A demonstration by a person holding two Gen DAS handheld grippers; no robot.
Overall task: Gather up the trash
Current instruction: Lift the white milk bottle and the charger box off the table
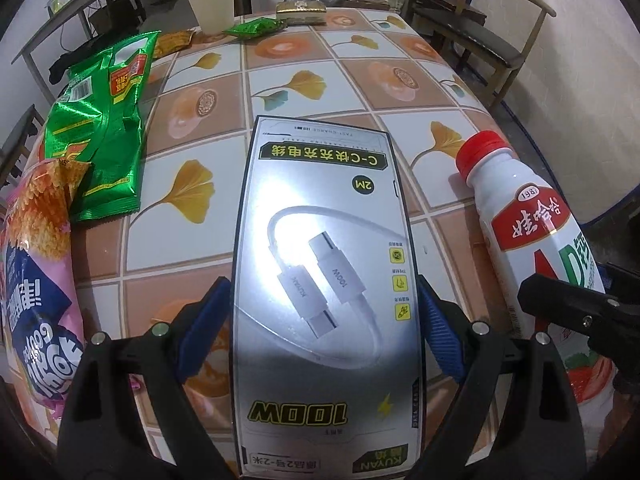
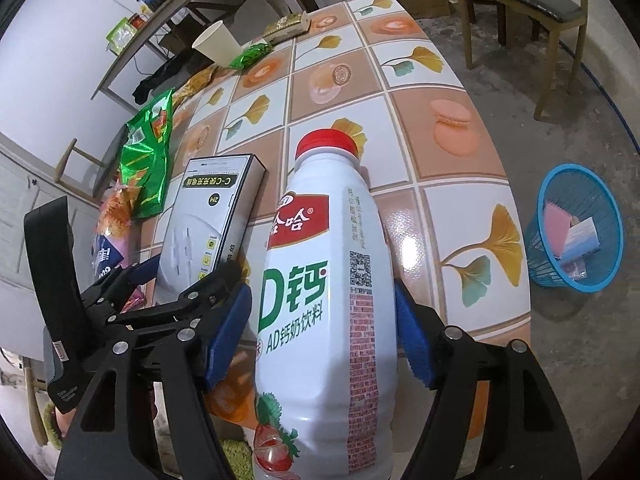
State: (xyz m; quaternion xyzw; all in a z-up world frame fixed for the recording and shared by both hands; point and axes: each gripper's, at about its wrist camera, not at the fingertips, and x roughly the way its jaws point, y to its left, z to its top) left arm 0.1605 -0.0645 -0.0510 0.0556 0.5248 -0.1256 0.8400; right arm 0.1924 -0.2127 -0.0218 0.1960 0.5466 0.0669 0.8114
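My left gripper [image 1: 322, 320] is shut on a silver cable box [image 1: 324, 280], its blue pads pressed on both long sides, above the tiled table [image 1: 304, 80]. My right gripper [image 2: 322, 332] is shut on a white milk-drink bottle [image 2: 328, 280] with a red cap, held lengthwise above the table's right part. The bottle also shows in the left wrist view [image 1: 532, 236], and the box in the right wrist view [image 2: 208, 232]. A blue trash basket [image 2: 576, 228] with some items inside stands on the floor to the right of the table.
On the table's left lie a green snack bag [image 1: 104, 128] and a pink snack bag [image 1: 36, 280]. At the far end stand a paper cup [image 1: 212, 6], a small green wrapper [image 1: 256, 28] and a gold packet [image 1: 302, 10]. Wooden chairs [image 2: 532, 20] stand beyond the table.
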